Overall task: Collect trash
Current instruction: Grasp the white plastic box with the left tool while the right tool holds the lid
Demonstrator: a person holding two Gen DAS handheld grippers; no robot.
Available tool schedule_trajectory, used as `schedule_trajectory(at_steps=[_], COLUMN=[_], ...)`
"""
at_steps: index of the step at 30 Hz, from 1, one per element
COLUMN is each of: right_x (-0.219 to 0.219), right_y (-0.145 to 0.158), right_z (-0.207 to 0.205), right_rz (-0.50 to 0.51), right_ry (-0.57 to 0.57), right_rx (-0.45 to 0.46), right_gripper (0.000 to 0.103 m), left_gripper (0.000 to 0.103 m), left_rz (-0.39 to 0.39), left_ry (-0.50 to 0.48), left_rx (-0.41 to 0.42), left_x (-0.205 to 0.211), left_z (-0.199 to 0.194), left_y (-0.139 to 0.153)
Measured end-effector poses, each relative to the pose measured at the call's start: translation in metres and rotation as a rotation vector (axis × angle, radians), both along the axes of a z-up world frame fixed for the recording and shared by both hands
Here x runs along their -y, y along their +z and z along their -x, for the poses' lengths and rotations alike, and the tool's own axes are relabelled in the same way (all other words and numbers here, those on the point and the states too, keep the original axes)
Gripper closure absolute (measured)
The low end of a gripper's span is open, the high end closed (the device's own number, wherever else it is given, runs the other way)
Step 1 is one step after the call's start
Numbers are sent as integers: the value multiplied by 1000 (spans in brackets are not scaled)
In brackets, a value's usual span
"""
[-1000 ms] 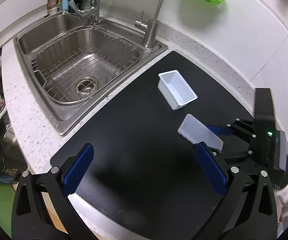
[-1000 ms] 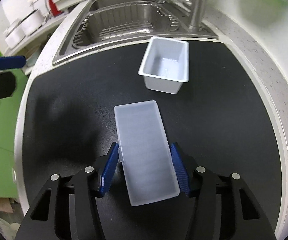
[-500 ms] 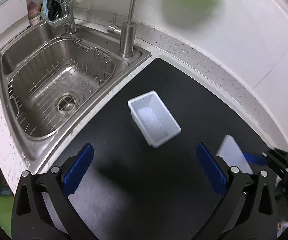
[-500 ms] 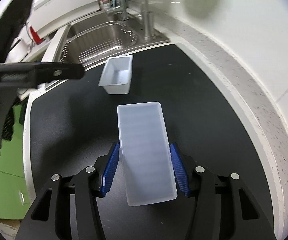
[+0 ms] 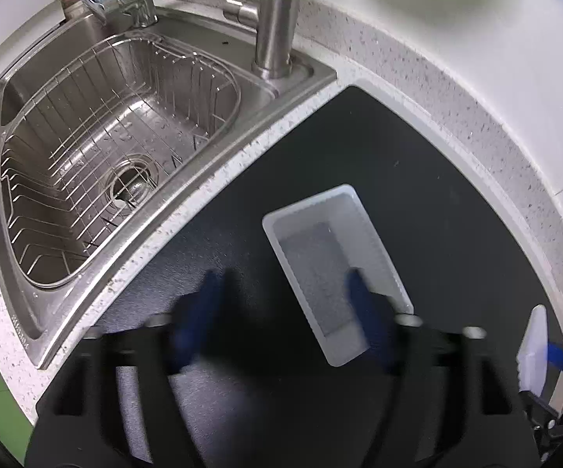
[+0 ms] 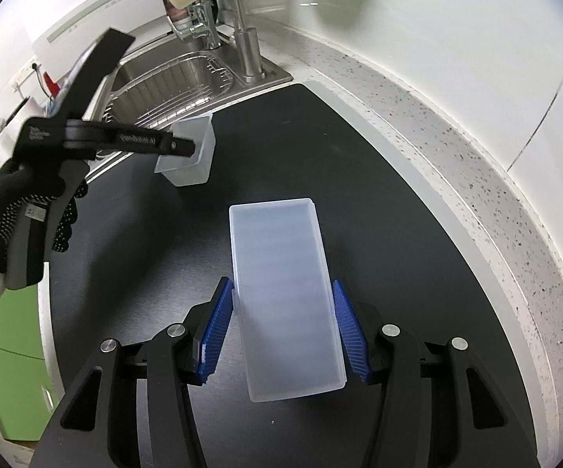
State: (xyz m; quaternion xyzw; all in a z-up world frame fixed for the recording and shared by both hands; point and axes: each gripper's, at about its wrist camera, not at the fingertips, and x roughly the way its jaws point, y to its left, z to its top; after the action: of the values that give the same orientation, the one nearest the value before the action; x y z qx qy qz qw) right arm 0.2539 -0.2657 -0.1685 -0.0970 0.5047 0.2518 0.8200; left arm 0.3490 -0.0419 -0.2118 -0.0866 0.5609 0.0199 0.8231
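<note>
Translucent plastic lid point(image 6: 287, 300) sits clamped flat between the right gripper's point(image 6: 281, 327) blue pads point(image 6: 215, 331) above the black mat point(image 6: 359, 179); the left gripper point(image 5: 285, 312) is closing, one finger inside the white tub point(image 5: 336, 265) on the mat beside the sink point(image 5: 98, 167), not yet pressing.

- A mat point(image 5: 418, 148) is laid on the counter point(image 5: 457, 89), right of the sink point(image 5: 98, 163).
- A rack point(image 5: 86, 136) is set inside the sink.
- Two taps point(image 5: 273, 35) are stood behind the sink.
- A tub point(image 5: 332, 265) is placed on the mat, near the sink's edge.
- A lid point(image 6: 285, 296) is held above the mat, nearer the camera than the tub in the right wrist view.
- In the left wrist view the lid is seen at the far right.
</note>
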Motion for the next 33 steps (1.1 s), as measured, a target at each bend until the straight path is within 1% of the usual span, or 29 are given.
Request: schedule_trajectory(at_steps=[1,2,3,4,11,18,22,27,33], right_x=[1,1,0,0,-7,-25,-42,-74,-134], right_y=[0,1,1,2,7,27,40,57,66], right_z=[1,0,0,0,2,24,44,74,118], right_rz=[-2,-5,-6,-9,-16,-35,-50,-71,-90], right_ry=[-1,-1,0,1,8,38,65,118,221], right_rx=[0,1,2,2,15,45,63,85,88], right_gripper=[52,52,52,52,52,52,52,52,52], left_gripper=[73,90,96,100,100,100,101,100,100], left_rz=[-2,-5,-2,-2,-11,-37,-47,-47,-51], left_ry=[-3,-7,-8,-7,-20,-65,-79,-62,-5], left_rx=[-5,-5,-3,0,52,105,134,158,167], left_x=[1,2,3,3,2,-3,-14,-39,-84], left_z=[0,1,1,1,14,60,99,160,236], left_y=[-1,-2,-2,-2,16,49,69,91,105])
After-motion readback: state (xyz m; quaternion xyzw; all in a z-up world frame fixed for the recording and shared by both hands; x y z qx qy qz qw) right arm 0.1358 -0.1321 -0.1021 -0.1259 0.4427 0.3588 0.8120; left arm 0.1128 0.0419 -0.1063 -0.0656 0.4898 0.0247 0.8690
